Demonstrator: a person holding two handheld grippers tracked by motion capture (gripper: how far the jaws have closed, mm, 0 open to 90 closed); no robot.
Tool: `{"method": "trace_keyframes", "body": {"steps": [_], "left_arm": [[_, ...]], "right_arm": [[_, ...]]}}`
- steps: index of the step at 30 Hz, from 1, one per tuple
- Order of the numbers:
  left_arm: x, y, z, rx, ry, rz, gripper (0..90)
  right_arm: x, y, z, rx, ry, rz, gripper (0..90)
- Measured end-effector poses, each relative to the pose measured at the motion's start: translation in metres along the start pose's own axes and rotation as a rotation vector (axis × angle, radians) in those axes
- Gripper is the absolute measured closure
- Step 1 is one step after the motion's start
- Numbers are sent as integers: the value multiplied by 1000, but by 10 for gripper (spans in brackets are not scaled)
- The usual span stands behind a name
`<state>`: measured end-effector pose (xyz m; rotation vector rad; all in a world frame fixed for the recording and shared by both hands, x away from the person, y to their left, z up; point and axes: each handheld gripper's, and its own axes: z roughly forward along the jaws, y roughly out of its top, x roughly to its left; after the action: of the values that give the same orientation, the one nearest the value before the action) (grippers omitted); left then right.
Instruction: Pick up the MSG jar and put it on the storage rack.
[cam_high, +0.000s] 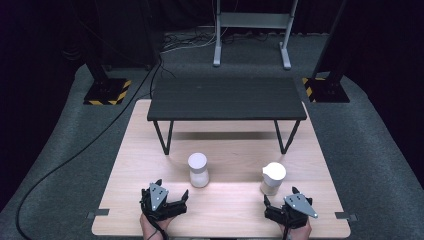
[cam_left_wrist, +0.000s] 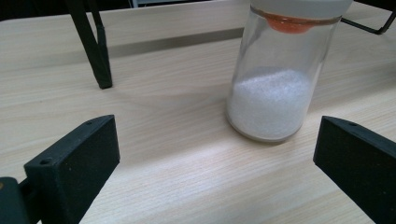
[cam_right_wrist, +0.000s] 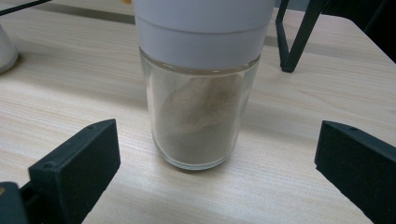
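Glass jars with white caps stand upright on the pale wooden worktop (cam_high: 225, 210), well apart: one holding white granules (cam_high: 198, 170) just ahead of your left tongs (cam_high: 170, 192), one holding tan powder (cam_high: 273, 179) just ahead of your right tongs (cam_high: 280, 200). Both pairs of jaws stand wide apart and empty, touching nothing. Behind the jars stands a low black slatted rack on thin legs (cam_high: 226, 98). The step in hand appears to be the approach for a grasp. In the left gripper view the granule jar (cam_left_wrist: 275, 88) sits right of centre, so shift that hand across first. The powder jar (cam_right_wrist: 201, 93) is already centred. Advance level, bracket the glass body below the cap, then close evenly.
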<state>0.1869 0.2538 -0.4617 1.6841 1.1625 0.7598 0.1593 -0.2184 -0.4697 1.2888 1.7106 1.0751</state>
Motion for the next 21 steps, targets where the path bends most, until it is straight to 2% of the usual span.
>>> {"method": "trace_keyframes", "body": {"steps": [9,18,21], "left_arm": [[-11,6,8,-5,3,21,2],[-17,20,23,8,-34,58,2],[-17,25,29,1,-44,56,1]], "right_arm": [[-1,0,0,1,3,1,0],[-1,2,1,12,4,-2,0],[-1,3,1,15,5,-2,0]]}}
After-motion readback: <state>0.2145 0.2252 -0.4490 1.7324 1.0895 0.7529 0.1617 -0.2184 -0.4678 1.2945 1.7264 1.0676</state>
